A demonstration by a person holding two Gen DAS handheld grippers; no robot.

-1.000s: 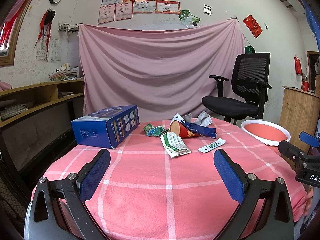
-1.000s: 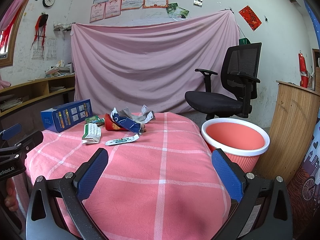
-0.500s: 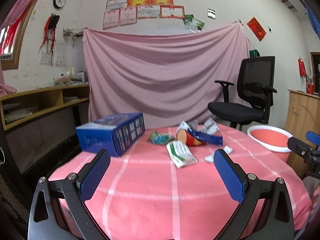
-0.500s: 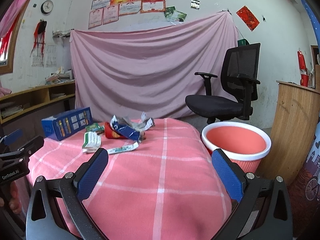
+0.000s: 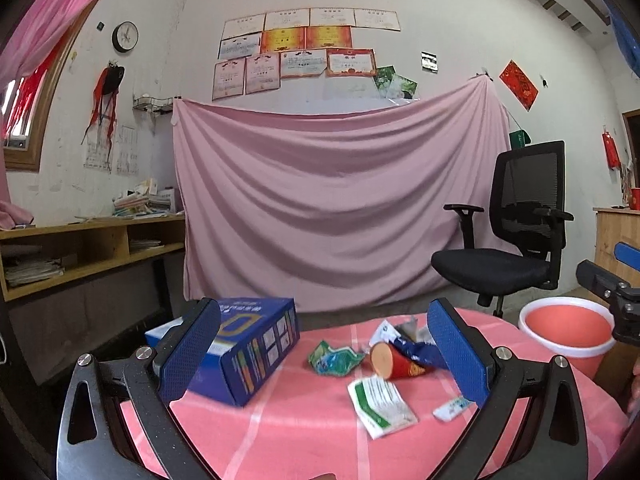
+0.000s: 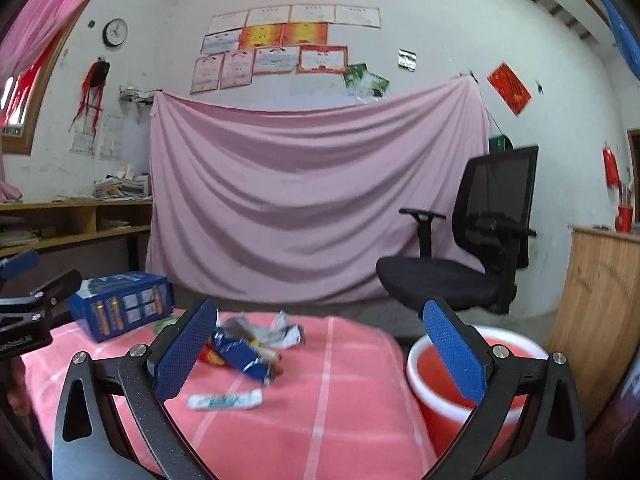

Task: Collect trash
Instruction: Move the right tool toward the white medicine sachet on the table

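While both tools hover above the near edge of the table (image 5: pixel 280 432), the left gripper (image 5: pixel 320 360) has its blue pads spread wide with nothing between them, and the right gripper (image 6: pixel 320 356) is likewise spread and empty. On the pink checked cloth a blue box (image 5: pixel 256 356) sits toward the left edge. Near the table's middle lies the trash: a green wrapper (image 5: pixel 334 360), a red paper cup (image 5: pixel 394 364) on its side, a blue packet (image 6: pixel 240 356), crumpled silver foil (image 6: pixel 276 332), a white-and-green sachet (image 5: pixel 380 406) and a small white sachet (image 6: pixel 226 401). Just beside the right edge stands a red bin (image 6: pixel 448 412) with a white rim.
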